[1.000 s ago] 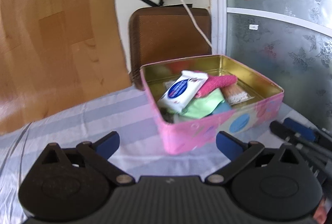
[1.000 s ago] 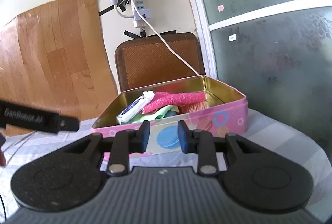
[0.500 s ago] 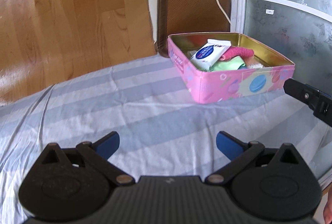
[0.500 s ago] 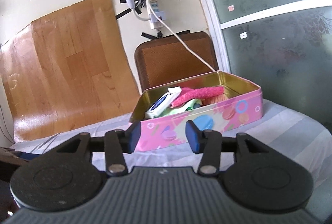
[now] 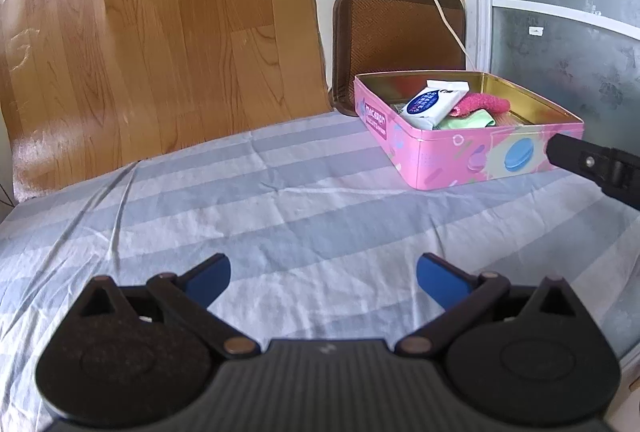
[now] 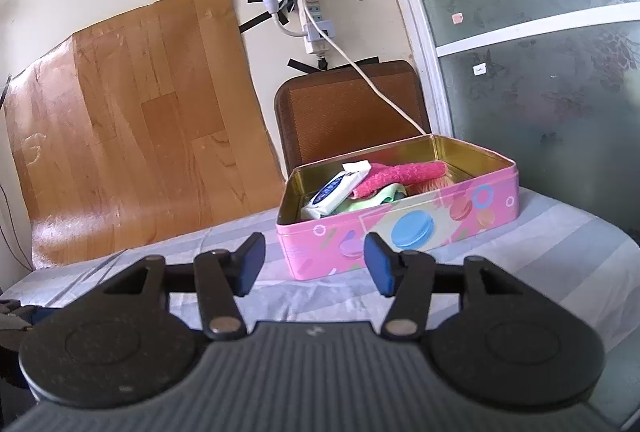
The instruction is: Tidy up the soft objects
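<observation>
We note both grippers backed off from pink tin (image 6: 400,228) versus 1 second ago. Right gripper (image 6: 314,264): jaws just been opening, nothing between. Left gripper (image 5: 322,278): jaws wide apart, nothing held. Tissue pack (image 5: 434,103), pink cloth (image 6: 400,173), green cloth (image 5: 470,120) lie inside tin, far right on striped sheet (image 5: 240,199). We judge sorting near complete.

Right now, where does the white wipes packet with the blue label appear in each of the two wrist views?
Left wrist view: the white wipes packet with the blue label lies right of centre, upper half, inside the pink rectangular tin box.
Right wrist view: the packet lies at centre, at the tin's left end.
Shared landmark: the fuzzy pink cloth beside it.
</observation>
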A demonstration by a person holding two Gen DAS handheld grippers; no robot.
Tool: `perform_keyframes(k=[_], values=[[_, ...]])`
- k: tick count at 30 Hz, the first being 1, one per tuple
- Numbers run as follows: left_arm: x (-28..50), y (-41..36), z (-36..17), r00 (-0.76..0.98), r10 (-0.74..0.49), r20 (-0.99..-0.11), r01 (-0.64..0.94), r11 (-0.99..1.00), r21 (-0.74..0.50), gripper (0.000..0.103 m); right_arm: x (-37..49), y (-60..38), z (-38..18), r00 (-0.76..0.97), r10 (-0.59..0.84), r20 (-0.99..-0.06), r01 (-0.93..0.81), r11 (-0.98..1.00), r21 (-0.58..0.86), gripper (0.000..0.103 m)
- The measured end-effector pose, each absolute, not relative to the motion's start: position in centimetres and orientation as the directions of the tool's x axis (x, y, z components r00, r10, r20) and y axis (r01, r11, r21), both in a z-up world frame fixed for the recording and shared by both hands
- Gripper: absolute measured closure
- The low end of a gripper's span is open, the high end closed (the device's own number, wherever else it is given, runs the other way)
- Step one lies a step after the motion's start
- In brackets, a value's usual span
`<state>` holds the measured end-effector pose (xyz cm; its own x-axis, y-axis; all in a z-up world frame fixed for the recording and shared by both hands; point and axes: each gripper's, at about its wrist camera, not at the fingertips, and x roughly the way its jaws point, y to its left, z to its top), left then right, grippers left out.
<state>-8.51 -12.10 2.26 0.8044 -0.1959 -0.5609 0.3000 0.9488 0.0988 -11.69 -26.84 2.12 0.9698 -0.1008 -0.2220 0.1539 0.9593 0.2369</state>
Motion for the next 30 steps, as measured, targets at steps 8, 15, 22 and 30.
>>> perform_keyframes(k=[8,15,22,30], values=[[-9.1,-11.7,2.4,0.820,-0.175,-0.545,0.276,0.955,0.109,0.000,-11.6,-26.6,2.1,0.969,-0.100,-0.228,0.154,0.960,0.232,0.042],[-9.1,-11.8,2.2,0.822,-0.155,-0.548,0.265,0.956,0.128,0.000,-11.5,-26.9,1.9,0.966,-0.099,-0.237,0.156,0.959,0.235,0.040],[-9.1,-12.0,1.7,0.808,-0.152,-0.570,0.270,0.954,0.128,0.000,-11.4,-26.9,1.4,0.962,-0.104,-0.252,0.167,0.955,0.244,0.040],[-8.8,-12.5,0.9,0.776,-0.167,-0.608,0.293,0.949,0.114,0.000,-11.1,-26.9,1.0,0.958,-0.105,-0.265,0.173,0.953,0.247,0.039]])
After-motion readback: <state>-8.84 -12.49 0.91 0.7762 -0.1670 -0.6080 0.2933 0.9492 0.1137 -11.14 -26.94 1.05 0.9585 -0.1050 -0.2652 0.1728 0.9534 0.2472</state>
